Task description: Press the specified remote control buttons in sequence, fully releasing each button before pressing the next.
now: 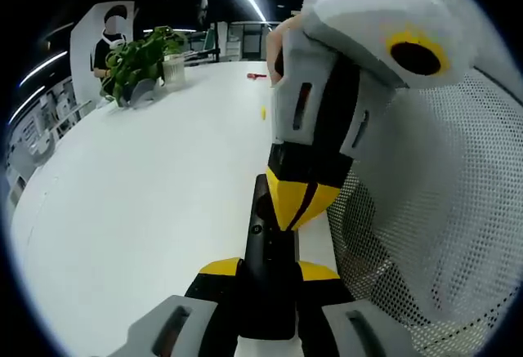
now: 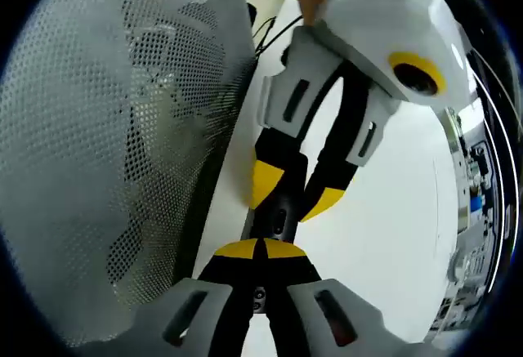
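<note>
Left gripper view: left gripper [image 1: 268,271] comes up from the bottom edge, its 2 yellow-tipped jaws set either side of a black remote control [image 1: 268,279] and closed against its long edges, so it is clamped on the remote. The remote lies on the white table [image 1: 139,202]; its near end is cut off behind the jaws, and button markings are too dark to read beyond 1 small round one. Right gripper [image 1: 296,202] enters from the upper right, jaws drawn together into a single yellow point that sits on the remote's top face; whether it is actually pressing a button cannot be told. A white perforated mesh panel [image 1: 425,234] stands just beside the remote on the right and hides everything behind it. Far end of the table: a potted plant [image 1: 139,63], a pale container [image 1: 173,71] next to it, a small red item [image 1: 257,75], too small to identify. Right gripper view: right gripper [image 2: 260,251] jaws meet with no gap, tips over the remote control [image 2: 276,220], which is mostly hidden by both grippers, only a short dark strip showing. Left gripper [image 2: 296,189] comes down from the top, yellow tips flanking that strip. Mesh panel [image 2: 114,145] covers the left half; white table [image 2: 392,210] to the right; cables [image 2: 270,26] near the top are partly cut off.
</note>
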`<control>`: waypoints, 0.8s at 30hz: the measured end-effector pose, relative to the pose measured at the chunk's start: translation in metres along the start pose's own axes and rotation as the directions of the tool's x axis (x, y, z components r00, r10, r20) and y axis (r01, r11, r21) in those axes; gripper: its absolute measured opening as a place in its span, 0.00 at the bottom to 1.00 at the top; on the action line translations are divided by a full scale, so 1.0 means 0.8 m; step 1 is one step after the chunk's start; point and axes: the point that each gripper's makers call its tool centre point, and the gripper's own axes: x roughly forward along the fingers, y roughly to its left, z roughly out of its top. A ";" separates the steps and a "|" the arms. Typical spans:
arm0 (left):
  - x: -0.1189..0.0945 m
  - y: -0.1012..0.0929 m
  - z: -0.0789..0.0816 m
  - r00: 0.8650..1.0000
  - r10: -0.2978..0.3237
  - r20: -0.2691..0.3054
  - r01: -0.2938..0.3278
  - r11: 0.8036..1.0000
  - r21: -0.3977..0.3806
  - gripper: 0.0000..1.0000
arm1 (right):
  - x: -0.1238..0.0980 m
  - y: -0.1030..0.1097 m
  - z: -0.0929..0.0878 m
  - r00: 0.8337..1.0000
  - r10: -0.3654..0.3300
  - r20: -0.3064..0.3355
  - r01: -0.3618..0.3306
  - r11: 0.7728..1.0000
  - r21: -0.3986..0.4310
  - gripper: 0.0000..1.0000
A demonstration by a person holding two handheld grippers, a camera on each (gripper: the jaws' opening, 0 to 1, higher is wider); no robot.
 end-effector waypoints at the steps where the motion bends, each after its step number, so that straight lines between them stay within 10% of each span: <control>1: 0.000 0.000 0.000 1.000 0.000 0.000 0.000 1.000 0.002 0.24 | 0.000 0.000 0.000 1.000 0.000 -0.008 0.000 1.000 -0.020 0.00; 6: 0.000 0.000 0.001 1.000 -0.003 0.002 0.003 1.000 -0.008 0.24 | 0.001 0.000 0.000 1.000 -0.009 -0.020 0.008 1.000 -0.008 0.00; 9: -0.001 0.000 0.001 1.000 -0.005 0.003 0.005 1.000 -0.007 0.24 | 0.000 -0.001 0.000 1.000 0.007 0.023 -0.011 0.985 0.170 0.00; 15: -0.001 -0.001 0.002 1.000 -0.001 0.007 0.001 1.000 -0.019 0.25 | -0.003 -0.020 -0.007 0.989 0.002 0.148 -0.082 0.838 0.539 0.00; 24: -0.002 0.000 0.002 1.000 -0.003 0.007 0.003 1.000 -0.016 0.24 | 0.000 -0.021 -0.010 0.988 0.070 0.139 -0.131 0.860 0.493 0.00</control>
